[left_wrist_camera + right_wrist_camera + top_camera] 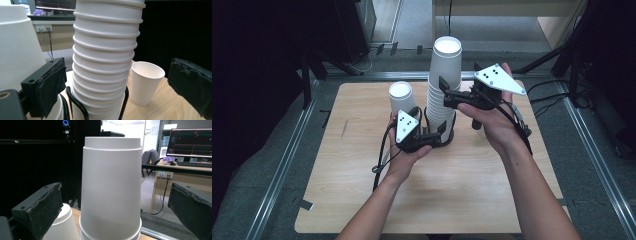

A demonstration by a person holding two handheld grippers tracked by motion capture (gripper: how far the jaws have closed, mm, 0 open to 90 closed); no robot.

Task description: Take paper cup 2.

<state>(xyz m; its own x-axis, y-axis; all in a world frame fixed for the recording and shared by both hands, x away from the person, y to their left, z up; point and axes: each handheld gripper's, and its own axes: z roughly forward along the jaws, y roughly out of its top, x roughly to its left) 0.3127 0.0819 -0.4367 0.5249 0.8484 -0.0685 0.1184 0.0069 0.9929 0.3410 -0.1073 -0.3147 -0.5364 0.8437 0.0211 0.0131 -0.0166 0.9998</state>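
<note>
While the tall stack of upturned white paper cups stands in a black wire holder near the middle of the light wooden desk, the left claw is held at its base with jaws spread to either side, the pads not pressing. The right claw is held higher, jaws spread about the top cup without touching it. A single upturned white paper cup is seen just left of the stack, and an upright white paper cup stands just beside it.
</note>
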